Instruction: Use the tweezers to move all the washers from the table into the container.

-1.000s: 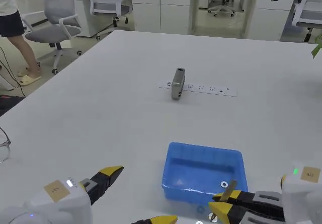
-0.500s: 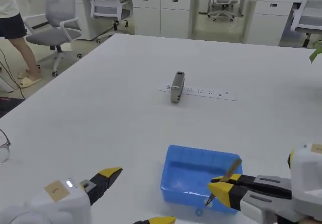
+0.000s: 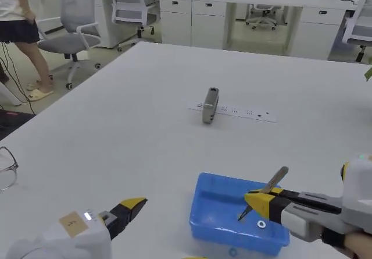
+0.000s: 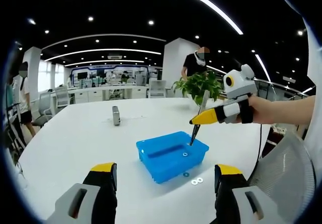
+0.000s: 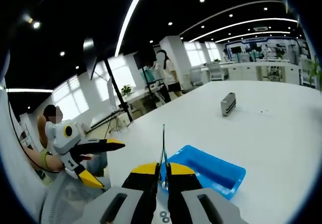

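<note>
A blue container stands near the table's front edge with one washer inside it. My right gripper is shut on metal tweezers, whose tips hang just above the container's floor. In the left gripper view the tweezers point down into the container, with a washer below them. Three washers lie on the table before the container. My left gripper is open, holding nothing. In the right gripper view my right gripper clamps the tweezers over the container.
A grey block stands on a flat white strip in the middle of the white table. Glasses lie at the left edge. Office chairs and a person are beyond the table.
My right gripper has lifted the tweezers from the table in front of the container and carried them over it. The left gripper has held still.
</note>
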Demonstrator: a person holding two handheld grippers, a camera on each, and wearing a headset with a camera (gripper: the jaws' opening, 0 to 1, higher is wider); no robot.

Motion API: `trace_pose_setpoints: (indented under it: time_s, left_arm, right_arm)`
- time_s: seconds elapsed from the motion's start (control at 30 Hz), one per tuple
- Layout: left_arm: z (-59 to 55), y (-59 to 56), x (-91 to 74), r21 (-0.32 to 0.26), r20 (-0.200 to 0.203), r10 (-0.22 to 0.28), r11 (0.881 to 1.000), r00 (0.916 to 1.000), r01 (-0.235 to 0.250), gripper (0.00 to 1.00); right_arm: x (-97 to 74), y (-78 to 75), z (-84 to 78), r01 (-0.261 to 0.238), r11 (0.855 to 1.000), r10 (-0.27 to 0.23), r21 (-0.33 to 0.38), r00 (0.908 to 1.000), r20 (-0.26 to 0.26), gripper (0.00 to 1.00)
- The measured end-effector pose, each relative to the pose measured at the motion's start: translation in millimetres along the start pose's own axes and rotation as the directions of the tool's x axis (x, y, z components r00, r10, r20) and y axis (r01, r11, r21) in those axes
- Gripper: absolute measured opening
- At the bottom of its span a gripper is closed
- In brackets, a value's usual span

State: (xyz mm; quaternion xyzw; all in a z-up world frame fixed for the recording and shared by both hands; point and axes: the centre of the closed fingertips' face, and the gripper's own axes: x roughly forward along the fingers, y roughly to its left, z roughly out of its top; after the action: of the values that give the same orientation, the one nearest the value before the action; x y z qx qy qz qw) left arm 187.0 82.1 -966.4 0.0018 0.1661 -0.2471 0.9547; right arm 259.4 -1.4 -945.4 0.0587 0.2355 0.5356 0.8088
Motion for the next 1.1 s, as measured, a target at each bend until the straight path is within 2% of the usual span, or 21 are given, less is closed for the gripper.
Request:
trace_pose_setpoints:
  time_s: [0.3, 0.7, 1.1]
  left_arm:
    - [0.1, -0.8, 0.4, 0.005, 0.0, -0.003, 1.0, 1.0, 0.003, 0.81]
    - [0.0, 0.7, -0.3, 0.003, -0.001, 0.004, 1.0, 1.0, -0.004, 0.81]
    - [-1.4, 0.9, -0.3, 0.005, -0.007, 0.005, 1.0, 1.0, -0.005, 0.81]
  right_arm:
    - [10.1, -14.8, 2.1, 0.034, 0.999, -0.034, 0.02, 0.9994, -0.001, 0.03]
    - [26.6, -25.3, -10.3, 0.036, 0.999, -0.036, 0.006, 0.9974, -0.063, 0.03]
    - [33.6, -38.8, -16.8, 0.062, 0.998, -0.062, -0.002, 0.9937, -0.093, 0.03]
